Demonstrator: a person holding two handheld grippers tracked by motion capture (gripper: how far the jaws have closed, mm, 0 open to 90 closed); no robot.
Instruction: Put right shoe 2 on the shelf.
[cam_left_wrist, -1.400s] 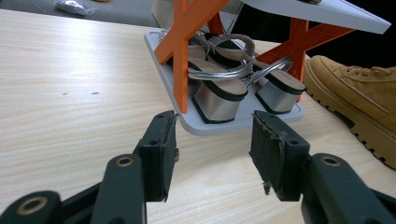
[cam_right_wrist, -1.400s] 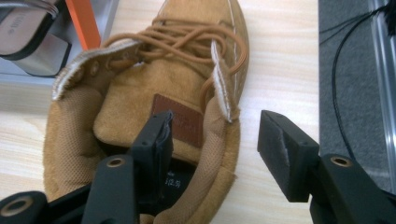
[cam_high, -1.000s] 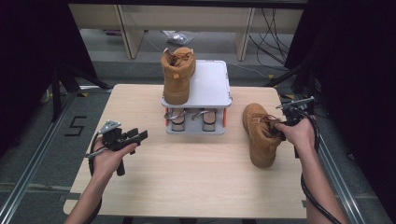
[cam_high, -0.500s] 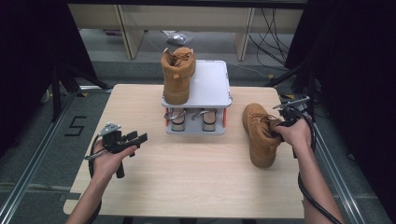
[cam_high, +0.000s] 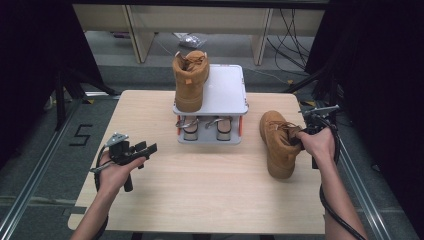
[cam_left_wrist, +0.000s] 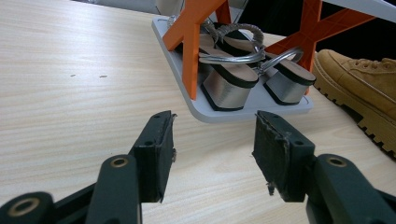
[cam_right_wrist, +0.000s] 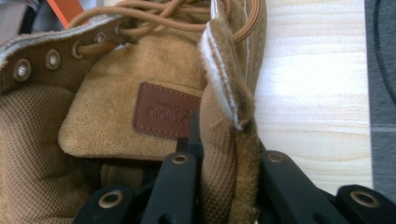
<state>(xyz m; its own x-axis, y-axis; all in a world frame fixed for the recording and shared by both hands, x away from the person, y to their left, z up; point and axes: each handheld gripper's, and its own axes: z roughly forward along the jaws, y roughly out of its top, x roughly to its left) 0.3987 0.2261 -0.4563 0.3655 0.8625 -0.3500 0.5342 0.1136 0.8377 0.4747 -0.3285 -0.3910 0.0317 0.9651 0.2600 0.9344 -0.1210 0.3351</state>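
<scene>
A tan suede boot (cam_high: 277, 142) lies on the table at the right, toe toward me. My right gripper (cam_high: 302, 135) has just been closing, and its jaws now pinch the boot's collar (cam_right_wrist: 224, 116) beside the tongue's leather label. A second tan boot (cam_high: 190, 80) stands on top of the white two-level rack (cam_high: 227, 87). My left gripper (cam_high: 150, 148) hovers over the table's left side, open and empty, having spread a little wider. It (cam_left_wrist: 212, 135) points at the rack's lower shelf (cam_left_wrist: 252, 109).
A pair of silver block-heel sandals (cam_left_wrist: 233, 79) sits on the rack's lower shelf between orange struts. Bare wood lies between the left gripper and the rack. The table's right edge runs close to the right hand. Cables and shelving lie beyond the far edge.
</scene>
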